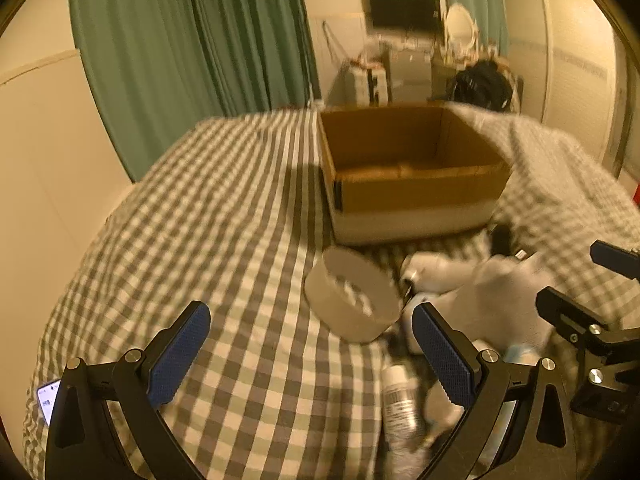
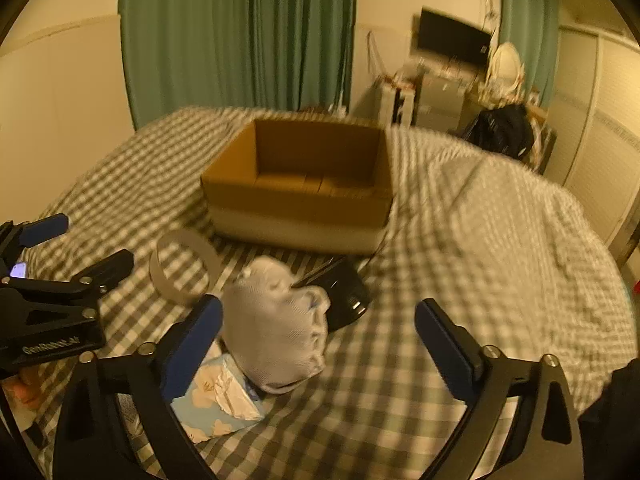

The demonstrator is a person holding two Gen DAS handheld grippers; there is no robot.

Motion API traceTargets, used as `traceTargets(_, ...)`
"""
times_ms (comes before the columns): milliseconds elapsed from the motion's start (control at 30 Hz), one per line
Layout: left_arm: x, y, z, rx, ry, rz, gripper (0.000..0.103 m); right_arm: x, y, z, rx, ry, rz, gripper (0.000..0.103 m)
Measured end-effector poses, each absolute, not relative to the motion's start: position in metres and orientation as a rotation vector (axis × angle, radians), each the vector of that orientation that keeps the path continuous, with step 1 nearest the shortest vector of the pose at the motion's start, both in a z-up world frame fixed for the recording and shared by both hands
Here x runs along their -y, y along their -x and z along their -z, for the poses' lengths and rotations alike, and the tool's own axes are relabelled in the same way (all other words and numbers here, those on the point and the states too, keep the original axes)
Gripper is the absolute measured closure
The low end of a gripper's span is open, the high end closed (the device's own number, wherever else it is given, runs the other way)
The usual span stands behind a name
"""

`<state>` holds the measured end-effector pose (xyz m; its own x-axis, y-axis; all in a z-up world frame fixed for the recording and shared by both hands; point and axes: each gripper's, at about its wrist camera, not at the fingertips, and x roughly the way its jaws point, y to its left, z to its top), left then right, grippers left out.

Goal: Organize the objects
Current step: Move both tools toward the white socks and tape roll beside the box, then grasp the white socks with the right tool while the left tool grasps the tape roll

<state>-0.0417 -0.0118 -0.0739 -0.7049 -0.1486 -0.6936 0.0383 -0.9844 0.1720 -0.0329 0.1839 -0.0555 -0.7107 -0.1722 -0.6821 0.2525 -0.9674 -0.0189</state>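
Observation:
An open cardboard box (image 1: 404, 196) stands on the checked bedspread (image 1: 240, 240); the right wrist view shows it too (image 2: 300, 204). In front of it lie a white tape roll (image 1: 352, 300) (image 2: 182, 272), a white cloth bundle (image 2: 276, 332) (image 1: 496, 300), a black round object (image 2: 344, 292), a blue tissue pack (image 2: 216, 396) and a white bottle (image 1: 400, 400). My left gripper (image 1: 312, 356) is open and empty, just short of the tape roll. My right gripper (image 2: 320, 344) is open and empty, its left finger beside the cloth bundle.
A phone (image 1: 48, 400) lies at the bed's left edge. Green curtains (image 1: 192, 48) hang behind the bed. A desk with a monitor (image 1: 404, 8) and a black bag (image 1: 484, 84) stand at the back right. The quilt bunches up right of the box (image 1: 560, 168).

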Motion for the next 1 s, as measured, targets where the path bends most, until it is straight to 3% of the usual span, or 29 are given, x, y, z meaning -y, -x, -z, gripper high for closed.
traceTargets(267, 0.016, 0.068, 0.104, 0.195, -1.244, 2.805, 0.000, -0.173, 0.055, 0.091, -0.156, -1.178, 2.588, 0.018)
traceTargets(400, 0.004, 0.081, 0.122, 0.297, -1.349, 2.798, 0.000, -0.175, 0.062, 0.094, -0.102, -1.166, 2.557, 0.050)
traceTargets(700, -0.001, 0.105, 0.131, 0.338, -1.437, 2.791, 0.000, -0.186, 0.050, 0.070, -0.070, -1.060, 2.625, 0.059)
traceTargets(1000, -0.012, 0.132, 0.147, 0.401, -1.629, 2.733, 0.001, -0.210, 0.049, 0.054, -0.018, -1.033, 2.673, 0.059)
